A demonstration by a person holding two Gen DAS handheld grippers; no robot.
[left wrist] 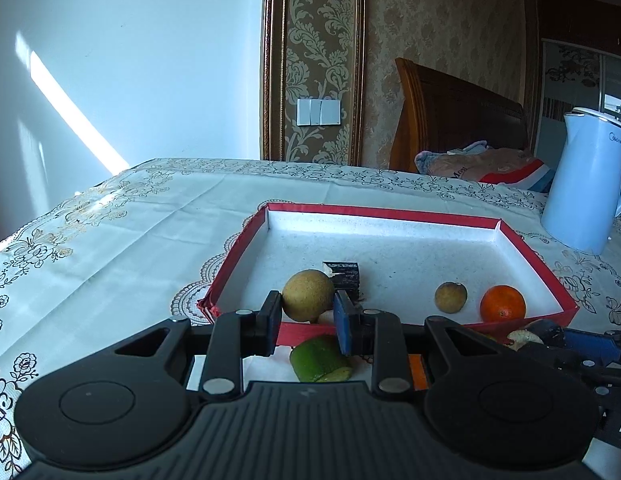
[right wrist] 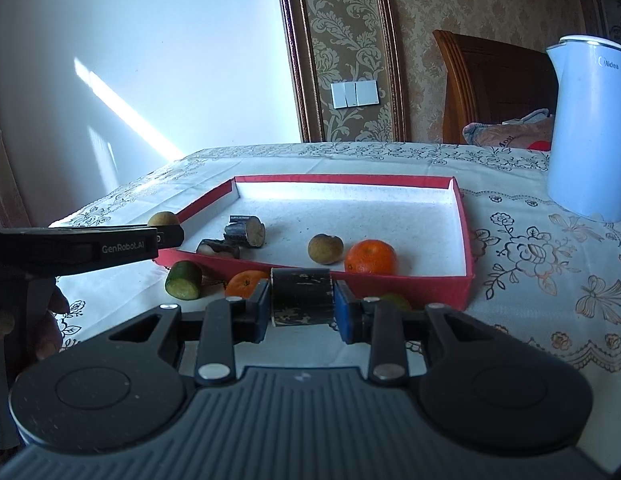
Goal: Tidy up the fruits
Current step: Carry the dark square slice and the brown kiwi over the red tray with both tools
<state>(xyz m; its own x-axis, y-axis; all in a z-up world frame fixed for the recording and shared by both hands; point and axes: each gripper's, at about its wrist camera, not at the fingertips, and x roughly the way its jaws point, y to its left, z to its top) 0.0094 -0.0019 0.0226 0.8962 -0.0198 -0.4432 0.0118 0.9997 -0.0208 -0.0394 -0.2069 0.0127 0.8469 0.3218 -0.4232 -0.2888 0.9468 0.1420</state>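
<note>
While the left gripper (left wrist: 306,318) clamps a brownish round fruit (left wrist: 307,295) between its pads, it holds it above the near left corner of the red tray (left wrist: 534,258), just past the near wall. Beyond that fruit, inside the tray, a dark cut piece (left wrist: 343,274) shows, partly hidden behind it. To the right of the left gripper's fingers, a smaller brown fruit (left wrist: 451,297) and an orange mandarin (left wrist: 503,303) lie close together on the tray's white floor near the front wall. Below the fingers, outside the tray, a green cut piece (left wrist: 319,359) lies on the tablecloth (left wrist: 110,248).

The right gripper (right wrist: 301,310) is closed on a dark cylindrical piece (right wrist: 302,299), held in front of the tray's near wall. Directly behind it sit the small brown fruit and the mandarin inside the tray; left of them two dark cut pieces (right wrist: 246,230) lie in the tray. Between this gripper and the tray wall, a second mandarin (right wrist: 244,283) lies on the cloth, with the green piece to its left and a greenish fruit (right wrist: 396,301) to the right, mostly hidden. A pale blue kettle (right wrist: 586,128) stands far right, well apart from the tray.
</note>
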